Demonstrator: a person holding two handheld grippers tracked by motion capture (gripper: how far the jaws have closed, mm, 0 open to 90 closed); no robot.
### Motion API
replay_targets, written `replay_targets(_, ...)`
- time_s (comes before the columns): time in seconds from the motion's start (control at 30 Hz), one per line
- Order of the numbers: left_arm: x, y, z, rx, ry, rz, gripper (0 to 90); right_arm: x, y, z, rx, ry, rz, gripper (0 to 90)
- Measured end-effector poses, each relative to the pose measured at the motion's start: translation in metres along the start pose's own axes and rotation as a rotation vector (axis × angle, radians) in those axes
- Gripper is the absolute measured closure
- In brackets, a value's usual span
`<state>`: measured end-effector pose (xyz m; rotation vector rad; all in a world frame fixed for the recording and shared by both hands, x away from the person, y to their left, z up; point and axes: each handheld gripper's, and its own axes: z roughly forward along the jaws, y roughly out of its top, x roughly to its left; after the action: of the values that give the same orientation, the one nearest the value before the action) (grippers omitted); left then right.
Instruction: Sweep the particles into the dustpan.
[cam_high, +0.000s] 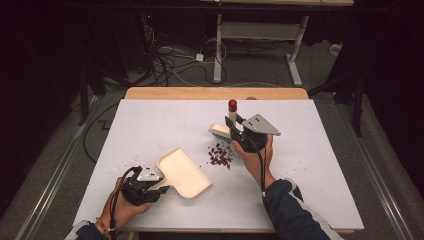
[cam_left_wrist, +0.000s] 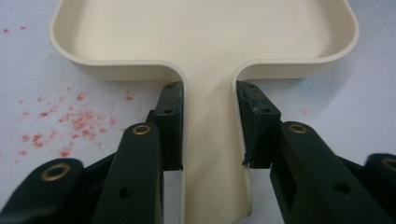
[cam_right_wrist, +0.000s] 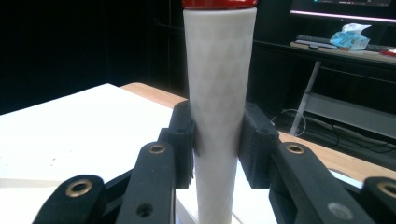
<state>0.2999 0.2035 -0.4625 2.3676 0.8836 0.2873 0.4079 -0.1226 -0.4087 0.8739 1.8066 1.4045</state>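
The left gripper (cam_left_wrist: 208, 140) has its jaws clamped on the flat handle of a cream dustpan (cam_left_wrist: 205, 32), one pad on each edge of the handle; the right gripper (cam_right_wrist: 218, 140) has its jaws closed on the pale textured handle of a small brush (cam_right_wrist: 219, 93), whose red end cap stands at the top of the right gripper view.

In the high view the brush (cam_high: 224, 129) stands roughly upright in the right gripper (cam_high: 245, 132), its red cap up and its cream head down at the counter's surface, just beyond a loose heap of dark red beans (cam_high: 220, 155); the beans lie between the brush head and the dustpan (cam_high: 182, 172), nearer the brush than the pan. The pan's long axis runs from its handle at the near left — where the left gripper (cam_high: 145, 186) holds it — out toward the far right, and its open mouth seems to face away from the hand, slightly to the left of the heap; pan and beans are apart, with bare counter (cam_high: 150, 125) between them.

The pan appears empty — no beans show on the part of its floor seen in the left gripper view; only faint reddish crumbs (cam_left_wrist: 74, 121) speckle the counter beside its handle. The sweep, I judge, would have to draw the brush head toward the person and leftward through the heap into the pan's mouth.
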Motion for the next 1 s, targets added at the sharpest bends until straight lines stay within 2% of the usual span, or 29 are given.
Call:
replay_targets(0.5,-0.001,0.001,0.001,0.002,-0.001,0.004,63.9,0.012,0.001,-0.003,0.011,0.028,-0.036,69.7)
replay_targets(0.8,-0.002,0.002,0.002,0.004,0.001,0.005,63.9,0.015,0.001,-0.006,0.006,0.053,-0.023,69.8)
replay_targets(1.0,-0.004,0.005,0.004,0.009,0.005,-0.005,63.9,0.023,0.0,-0.007,0.009,0.067,-0.036,69.6)
